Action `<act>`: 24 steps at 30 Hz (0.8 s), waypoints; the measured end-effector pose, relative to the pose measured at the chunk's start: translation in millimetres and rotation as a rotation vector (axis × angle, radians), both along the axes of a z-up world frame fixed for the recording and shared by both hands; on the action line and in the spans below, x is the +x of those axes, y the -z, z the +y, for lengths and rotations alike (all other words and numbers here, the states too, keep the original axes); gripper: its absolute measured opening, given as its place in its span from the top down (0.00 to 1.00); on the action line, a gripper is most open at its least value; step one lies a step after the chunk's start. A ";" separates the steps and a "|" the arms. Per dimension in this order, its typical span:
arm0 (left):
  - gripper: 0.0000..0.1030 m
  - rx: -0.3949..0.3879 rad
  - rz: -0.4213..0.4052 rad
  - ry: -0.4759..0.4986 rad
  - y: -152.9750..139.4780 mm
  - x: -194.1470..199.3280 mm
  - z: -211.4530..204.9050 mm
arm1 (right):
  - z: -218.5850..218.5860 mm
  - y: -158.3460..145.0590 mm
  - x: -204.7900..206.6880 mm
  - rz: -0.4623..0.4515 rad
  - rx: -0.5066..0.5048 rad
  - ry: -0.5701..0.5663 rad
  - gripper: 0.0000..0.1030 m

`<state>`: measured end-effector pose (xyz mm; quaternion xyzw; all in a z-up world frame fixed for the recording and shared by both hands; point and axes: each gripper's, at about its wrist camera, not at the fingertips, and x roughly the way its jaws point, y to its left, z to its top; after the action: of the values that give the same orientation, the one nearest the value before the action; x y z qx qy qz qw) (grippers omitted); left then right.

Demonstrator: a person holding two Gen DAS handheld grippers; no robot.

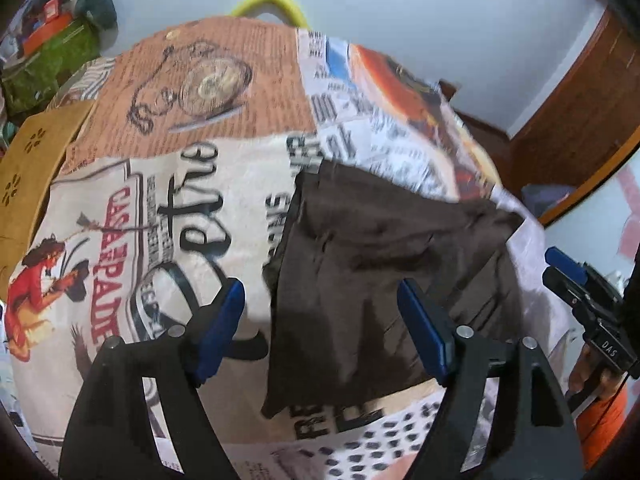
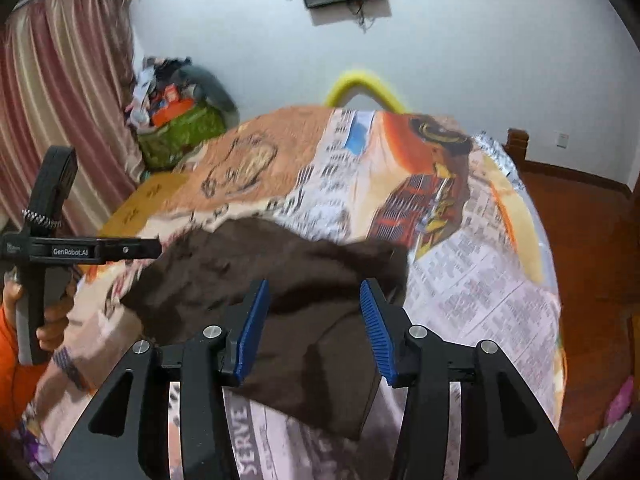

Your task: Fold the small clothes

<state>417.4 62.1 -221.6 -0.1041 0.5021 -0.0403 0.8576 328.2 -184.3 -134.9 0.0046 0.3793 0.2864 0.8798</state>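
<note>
A small dark brown garment (image 1: 384,264) lies crumpled on the printed bedspread (image 1: 160,208); it also shows in the right wrist view (image 2: 288,288). My left gripper (image 1: 320,300) is open and empty, its blue pads above the garment's left part. My right gripper (image 2: 314,300) is open and empty, hovering over the garment's near part. The right gripper shows at the right edge of the left wrist view (image 1: 568,268). The left gripper shows at the left of the right wrist view (image 2: 132,250).
The bed's printed cover (image 2: 480,264) fills both views. A yellow curved bar (image 2: 364,84) stands at the far end. A green bag of clutter (image 2: 180,128) and a curtain (image 2: 60,120) are at the left. Wooden floor (image 2: 588,248) lies at the right.
</note>
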 end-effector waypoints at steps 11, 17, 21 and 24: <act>0.56 0.021 -0.009 0.021 21.5 28.9 -1.0 | 20.4 26.4 32.7 0.086 0.006 -0.013 0.57; 0.93 0.018 -0.031 -0.024 28.9 43.2 -2.1 | 26.3 32.5 50.9 0.097 0.021 0.017 0.57; 0.93 0.025 -0.081 -0.054 22.4 42.4 2.5 | 27.1 35.8 58.2 0.089 0.013 0.032 0.57; 0.93 0.050 -0.052 -0.059 30.0 49.1 4.3 | 25.1 45.1 64.8 0.105 -0.017 0.057 0.57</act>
<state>466.5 66.3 -251.7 -0.0964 0.4771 -0.0054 0.8736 393.0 -159.2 -180.1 0.0231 0.4272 0.2574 0.8665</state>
